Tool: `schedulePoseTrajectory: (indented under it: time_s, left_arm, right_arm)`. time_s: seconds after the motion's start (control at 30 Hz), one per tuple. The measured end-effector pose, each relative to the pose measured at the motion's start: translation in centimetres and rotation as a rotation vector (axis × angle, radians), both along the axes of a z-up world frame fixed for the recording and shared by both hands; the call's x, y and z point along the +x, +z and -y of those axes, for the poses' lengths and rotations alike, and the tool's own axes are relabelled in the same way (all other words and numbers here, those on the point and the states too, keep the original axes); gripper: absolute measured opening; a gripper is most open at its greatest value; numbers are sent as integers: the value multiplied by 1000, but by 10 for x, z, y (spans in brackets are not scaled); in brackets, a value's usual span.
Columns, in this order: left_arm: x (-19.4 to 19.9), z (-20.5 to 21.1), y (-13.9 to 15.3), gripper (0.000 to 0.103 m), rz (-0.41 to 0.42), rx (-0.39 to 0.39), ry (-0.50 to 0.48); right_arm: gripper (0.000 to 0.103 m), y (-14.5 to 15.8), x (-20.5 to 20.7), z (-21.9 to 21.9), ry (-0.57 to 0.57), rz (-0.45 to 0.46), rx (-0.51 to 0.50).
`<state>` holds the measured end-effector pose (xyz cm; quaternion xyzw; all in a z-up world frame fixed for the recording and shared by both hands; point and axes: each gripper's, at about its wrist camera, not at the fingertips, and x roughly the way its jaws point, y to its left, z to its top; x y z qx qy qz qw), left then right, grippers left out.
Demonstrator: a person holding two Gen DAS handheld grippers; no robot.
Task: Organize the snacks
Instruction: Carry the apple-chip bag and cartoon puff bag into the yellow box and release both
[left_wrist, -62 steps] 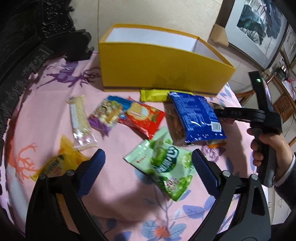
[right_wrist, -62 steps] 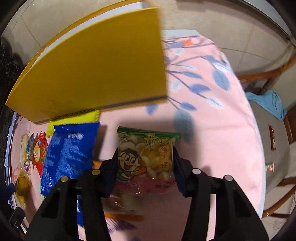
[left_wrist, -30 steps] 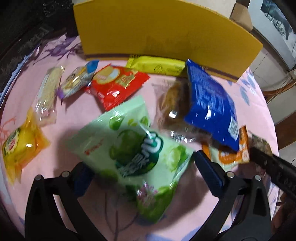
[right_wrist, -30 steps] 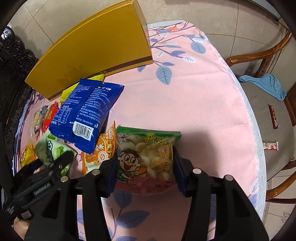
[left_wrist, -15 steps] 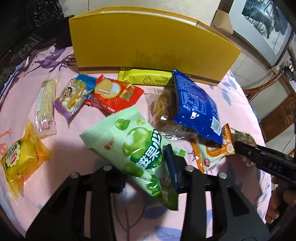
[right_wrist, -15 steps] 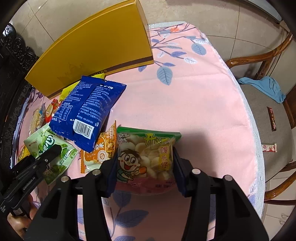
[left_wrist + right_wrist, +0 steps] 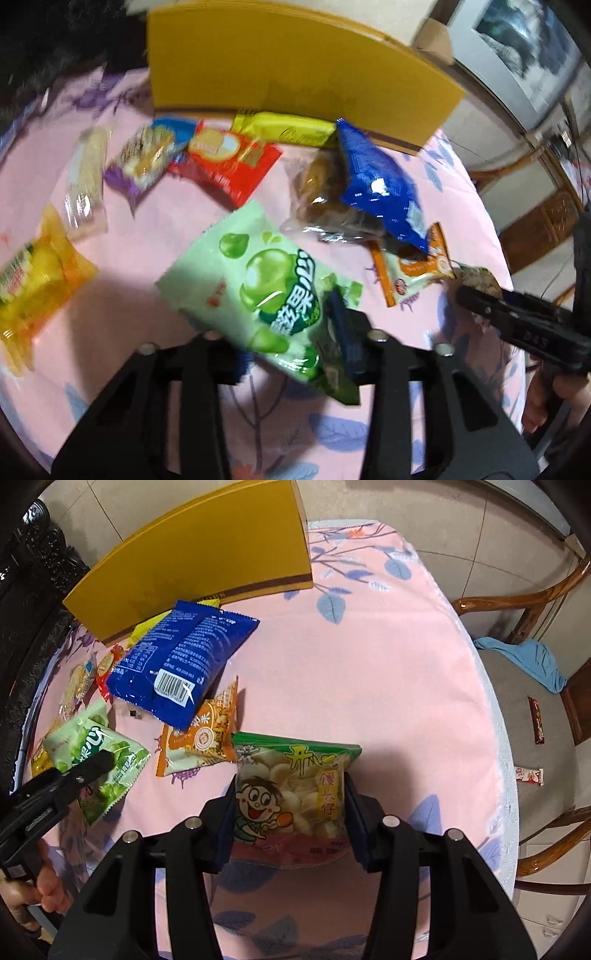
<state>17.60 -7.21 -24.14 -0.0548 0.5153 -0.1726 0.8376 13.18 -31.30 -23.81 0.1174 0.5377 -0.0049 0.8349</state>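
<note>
My left gripper point(image 7: 291, 339) is shut on a light green candy bag point(image 7: 266, 280), lifted a little above the pink tablecloth; the gripper point(image 7: 92, 768) and the bag point(image 7: 103, 753) also show in the right wrist view. My right gripper point(image 7: 290, 812) is shut on a green-topped cartoon biscuit bag point(image 7: 295, 790), held above the cloth. A yellow box point(image 7: 280, 66) stands at the far side of the table. In front of it lie a blue bag point(image 7: 376, 188), a red pack point(image 7: 229, 162), a yellow bar point(image 7: 284, 129) and an orange pack point(image 7: 199, 734).
More packets lie at the left: a yellow-orange one point(image 7: 33, 284), a clear cracker pack point(image 7: 85, 184) and a purple one point(image 7: 144, 166). A wooden chair point(image 7: 535, 602) with a blue cloth point(image 7: 524, 661) stands right of the table, with two small bars on its seat.
My left gripper came down around the green candy bag, shut on it and raised it. My right gripper pulled back from the yellow box with the biscuit bag and now holds still.
</note>
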Motion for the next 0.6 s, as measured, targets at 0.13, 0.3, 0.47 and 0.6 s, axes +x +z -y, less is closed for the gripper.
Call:
schedulePoseTrajectory:
  time_s: [0.13, 0.3, 0.47, 0.6]
  left_arm:
    - [-2, 16, -1, 64, 31, 32, -40]
    - [-5, 17, -1, 45, 48, 71, -58]
    - [-7, 17, 3, 37, 54, 91, -66]
    - [-8, 20, 11, 28, 68, 91, -73]
  right_arm:
    - [52, 0, 2, -1, 2, -6, -10]
    - [52, 0, 2, -5, 16, -5, -38]
    - [51, -1, 2, -8, 29, -7, -50]
    - [51, 9, 0, -12, 30, 22, -54]
